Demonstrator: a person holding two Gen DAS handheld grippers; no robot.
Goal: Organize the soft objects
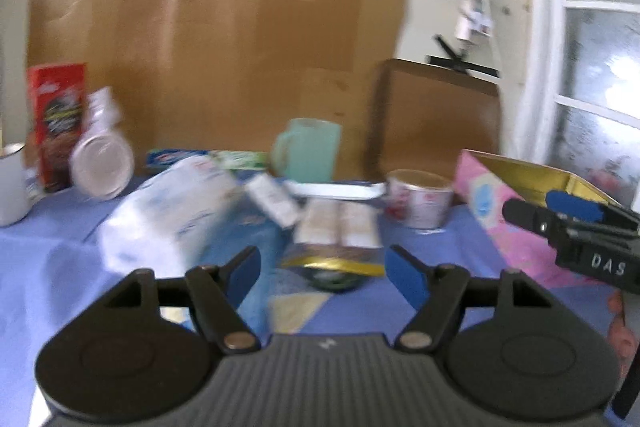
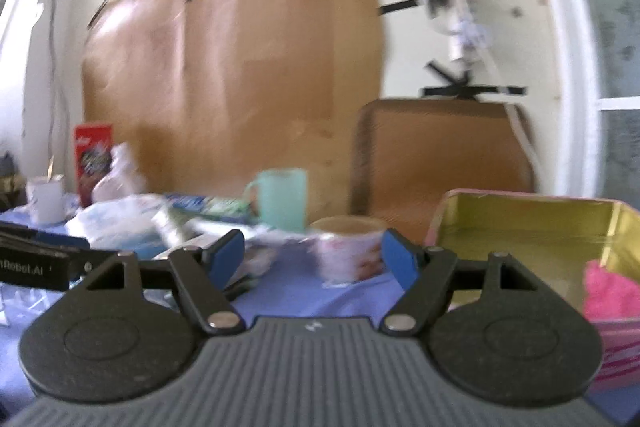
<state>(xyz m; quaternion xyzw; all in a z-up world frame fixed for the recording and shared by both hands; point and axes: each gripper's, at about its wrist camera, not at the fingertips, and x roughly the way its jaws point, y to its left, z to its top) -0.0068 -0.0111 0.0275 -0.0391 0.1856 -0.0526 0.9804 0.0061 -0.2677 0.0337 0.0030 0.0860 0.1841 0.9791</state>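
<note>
You are holding your left gripper [image 1: 323, 269] level, its jaws spread wide and gripping nothing. Your right gripper [image 2: 313, 257] is hanging likewise, wide apart and bare.

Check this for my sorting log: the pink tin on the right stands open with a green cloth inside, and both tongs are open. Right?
Not quite. The cloth inside the pink tin is pink, not green, as the right wrist view shows. The tin does stand open, and both the left tongs and right tongs are open.

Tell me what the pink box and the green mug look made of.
Pink box: likely tin, given its shiny gold inner walls under a printed pink outside. Green mug: probably plastic, matte and slightly translucent mint, though blur leaves it open.
</note>
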